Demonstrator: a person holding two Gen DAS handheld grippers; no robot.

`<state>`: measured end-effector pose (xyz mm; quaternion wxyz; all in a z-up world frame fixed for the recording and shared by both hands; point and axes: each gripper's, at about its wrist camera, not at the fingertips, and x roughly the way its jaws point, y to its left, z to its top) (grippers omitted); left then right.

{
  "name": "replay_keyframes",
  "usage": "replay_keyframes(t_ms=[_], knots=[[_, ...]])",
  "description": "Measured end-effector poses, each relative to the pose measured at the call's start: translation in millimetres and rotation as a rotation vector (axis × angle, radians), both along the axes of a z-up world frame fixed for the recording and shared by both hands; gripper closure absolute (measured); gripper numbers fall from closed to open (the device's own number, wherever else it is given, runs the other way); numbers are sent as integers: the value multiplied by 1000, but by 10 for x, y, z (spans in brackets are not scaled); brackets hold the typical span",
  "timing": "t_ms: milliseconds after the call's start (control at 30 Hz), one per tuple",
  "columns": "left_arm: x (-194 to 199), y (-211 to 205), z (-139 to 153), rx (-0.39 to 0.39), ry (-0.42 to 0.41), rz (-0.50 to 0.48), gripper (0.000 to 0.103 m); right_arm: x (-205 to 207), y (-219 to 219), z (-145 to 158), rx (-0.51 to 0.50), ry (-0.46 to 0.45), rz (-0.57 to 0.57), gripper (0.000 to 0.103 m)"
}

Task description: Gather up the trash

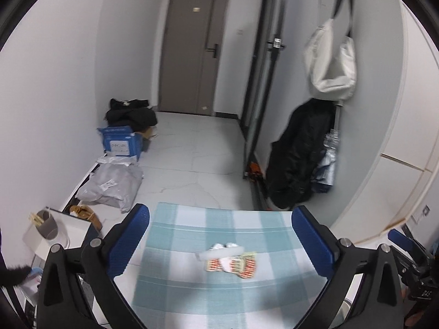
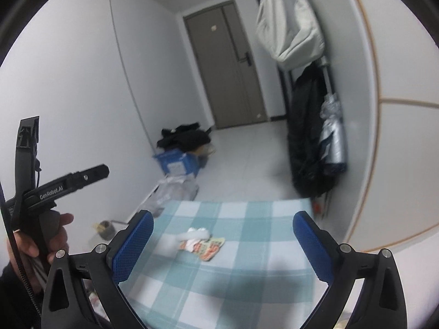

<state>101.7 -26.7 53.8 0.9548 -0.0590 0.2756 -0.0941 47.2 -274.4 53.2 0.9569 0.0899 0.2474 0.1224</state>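
Left wrist: the left gripper (image 1: pixel 221 240) gapes wide with nothing in it, above the checked cloth (image 1: pixel 175 290). The trash (image 1: pixel 231 260), crumpled tissue on glossy orange wrappers, lies mid-cloth.

Right wrist: the right gripper (image 2: pixel 222 242) is likewise spread and unladen. Approach step, likely; next, pinch the flat wrappers low.

The print on the orange wrapper (image 1: pixel 236 267) was too blurred to read; the tabletop (image 1: pixel 192 288) ran off the lower edge.
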Motion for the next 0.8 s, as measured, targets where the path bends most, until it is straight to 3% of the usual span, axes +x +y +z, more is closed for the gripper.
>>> replay_keyframes(t_ms=[200, 300, 367, 600, 733, 800], knots=[[226, 281, -375, -15, 94, 47, 1, 265, 286, -228, -64, 69, 65, 0], [379, 405, -501, -51, 185, 42, 1, 447, 437, -356, -80, 112, 102, 0], [458, 518, -526, -107, 223, 45, 1, 609, 535, -453, -84, 147, 123, 0], [636, 856, -541, -192, 267, 120, 1, 1282, 959, -951, -148, 299, 201, 1], [714, 936, -582, -195, 275, 147, 1, 1582, 1127, -1249, -189, 364, 237, 6], [758, 944, -617, -197, 290, 143, 1, 1711, 1199, -1390, -207, 392, 259, 17]])
